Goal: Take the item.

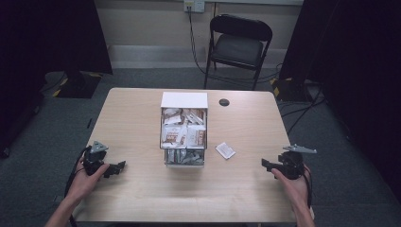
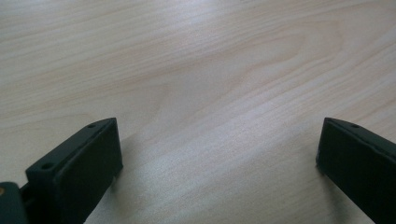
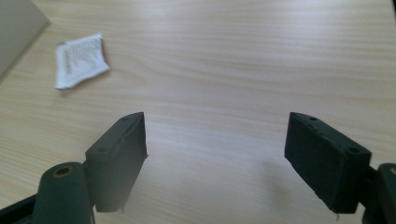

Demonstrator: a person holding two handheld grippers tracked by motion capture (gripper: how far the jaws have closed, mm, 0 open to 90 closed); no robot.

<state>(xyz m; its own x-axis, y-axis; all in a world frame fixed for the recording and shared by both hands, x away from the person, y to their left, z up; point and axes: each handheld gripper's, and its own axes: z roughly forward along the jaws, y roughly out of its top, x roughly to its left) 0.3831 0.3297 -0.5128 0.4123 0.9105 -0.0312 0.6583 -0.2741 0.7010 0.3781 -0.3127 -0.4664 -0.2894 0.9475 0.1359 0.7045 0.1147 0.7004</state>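
From the high view I note a light wooden table point(image 1: 142, 194) with an open box point(image 1: 184, 100) of packets standing at its middle, which I take as my landmark; the packets point(image 1: 183, 133) inside are brown and white, and a clear-fronted compartment sits at the box's near end. A single white sachet point(image 1: 225, 150) lies flat on the table just to the right of the box's near end, apart from it. A small dark round fitting point(image 1: 224, 102) is set in the tabletop to the right of the box's far end. The left gripper point(image 1: 118, 166) is held low, well to the left of the box and nearer the person, pointing toward it; the right gripper point(image 1: 265, 164) is held well to the right of the box, also pointing inward. A black folding chair point(image 1: 239, 47) stands on the floor beyond the table. In the left gripper view I see its two black jaws spread wide apart over bare wood, nothing between them. In the right gripper view I record the jaws likewise wide apart and empty, with the sachet point(image 3: 79, 59) lying ahead and to the left, and a corner of the box point(image 3: 16, 28) at the upper left edge.
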